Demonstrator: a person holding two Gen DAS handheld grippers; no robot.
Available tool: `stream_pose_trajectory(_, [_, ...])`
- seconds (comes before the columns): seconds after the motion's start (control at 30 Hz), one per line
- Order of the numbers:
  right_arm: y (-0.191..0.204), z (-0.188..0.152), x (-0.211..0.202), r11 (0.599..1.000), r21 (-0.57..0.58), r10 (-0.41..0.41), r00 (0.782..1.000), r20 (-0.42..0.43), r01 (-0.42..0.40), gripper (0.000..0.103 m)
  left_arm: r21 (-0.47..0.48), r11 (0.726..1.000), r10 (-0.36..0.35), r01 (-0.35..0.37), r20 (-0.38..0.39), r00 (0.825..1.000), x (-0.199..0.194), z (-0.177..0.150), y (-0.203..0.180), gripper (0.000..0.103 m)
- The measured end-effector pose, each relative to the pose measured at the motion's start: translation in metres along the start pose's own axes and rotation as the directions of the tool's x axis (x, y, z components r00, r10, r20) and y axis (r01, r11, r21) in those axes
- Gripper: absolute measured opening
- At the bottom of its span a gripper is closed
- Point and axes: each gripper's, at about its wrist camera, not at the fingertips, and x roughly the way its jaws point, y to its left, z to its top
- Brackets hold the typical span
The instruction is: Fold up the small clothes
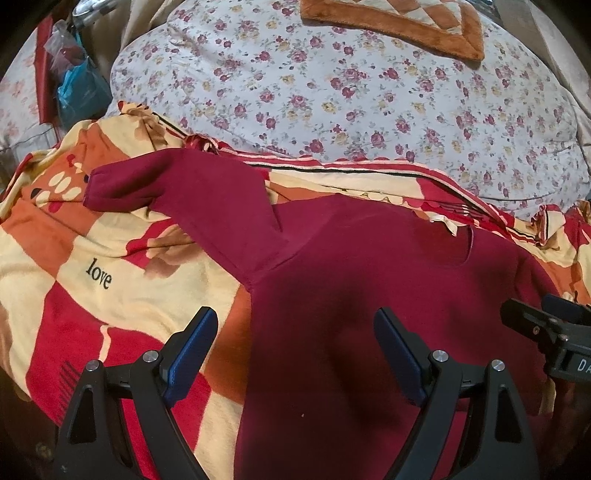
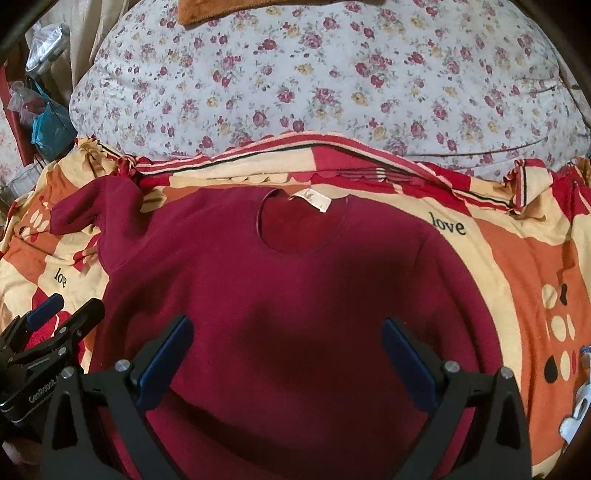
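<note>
A maroon sweater (image 2: 295,280) lies flat on a red, orange and cream blanket (image 2: 509,258), neck hole and white label (image 2: 312,197) at the far side. One sleeve (image 1: 166,188) stretches out to the upper left; I see no other sleeve. My left gripper (image 1: 295,325) is open over the sweater's left body edge, one blue pad above the blanket and one above the cloth. My right gripper (image 2: 288,325) is open over the middle of the sweater's chest. Neither has cloth between its pads. Each gripper shows at the edge of the other's view: the right gripper (image 1: 546,325), the left gripper (image 2: 62,314).
Behind the blanket rises a bulky floral quilt (image 1: 332,92) with a brown plush mat (image 1: 406,26) on top. Plastic bags and clutter (image 1: 74,81) fill the far left corner. A white and blue object (image 2: 576,402) lies at the blanket's right edge.
</note>
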Motion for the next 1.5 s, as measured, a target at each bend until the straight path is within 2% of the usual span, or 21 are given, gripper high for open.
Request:
stream_pose_trajectory(0.4, [0.016,0.000,0.011,0.998,-0.055,0.007,1.000,-0.019,-0.008,0.103,-0.026,0.999,0.020,-0.020,-0.001,1.000,0.006,0.004,0.019,0.069])
stream_pose_trajectory(0.6, [0.020,0.001,0.021,0.998,-0.063,0.020,0.999,-0.042,-0.023,0.103,-0.110,0.993,0.050,-0.051,-0.012,0.999,0.015,0.017,0.065,0.068])
stream_pose_trajectory(0.73, [0.023,0.000,0.026,0.997,-0.069,0.028,0.998,-0.056,-0.032,0.103,-0.175,0.979,0.107,-0.106,-0.001,0.994,0.021,0.030,0.102,0.067])
stream_pose_trajectory(0.87, [0.026,-0.001,0.030,0.996,-0.079,0.034,0.997,-0.066,-0.039,0.103,-0.223,0.952,0.214,-0.211,-0.010,0.977,0.034,0.049,0.141,0.067])
stream_pose_trajectory(1.0, [0.027,-0.001,0.035,0.996,-0.078,0.040,0.995,-0.091,-0.048,0.103,-0.249,0.914,0.328,-0.322,-0.016,0.944,0.049,0.075,0.175,0.067])
stream_pose_trajectory(1.17, [0.031,-0.004,0.042,0.995,-0.085,0.050,0.992,-0.117,-0.060,0.103,-0.289,0.879,0.392,-0.380,-0.018,0.920,0.063,0.096,0.207,0.067])
stream_pose_trajectory(1.27, [0.033,-0.005,0.044,0.993,-0.095,0.054,0.991,-0.123,-0.066,0.103,-0.292,0.874,0.400,-0.389,-0.022,0.916,0.075,0.108,0.223,0.066])
stream_pose_trajectory(1.33, [0.035,-0.004,0.046,0.992,-0.105,0.053,0.991,-0.126,-0.067,0.103,-0.288,0.872,0.405,-0.395,-0.028,0.914,0.084,0.114,0.230,0.061])
stream_pose_trajectory(1.43, [0.035,-0.005,0.047,0.992,-0.103,0.061,0.989,-0.132,-0.075,0.103,-0.288,0.871,0.399,-0.398,-0.058,0.915,0.099,0.121,0.242,0.047])
stream_pose_trajectory(1.5, [0.034,-0.005,0.048,0.992,-0.096,0.067,0.988,-0.136,-0.081,0.103,-0.290,0.872,0.388,-0.393,-0.079,0.918,0.111,0.123,0.250,0.030])
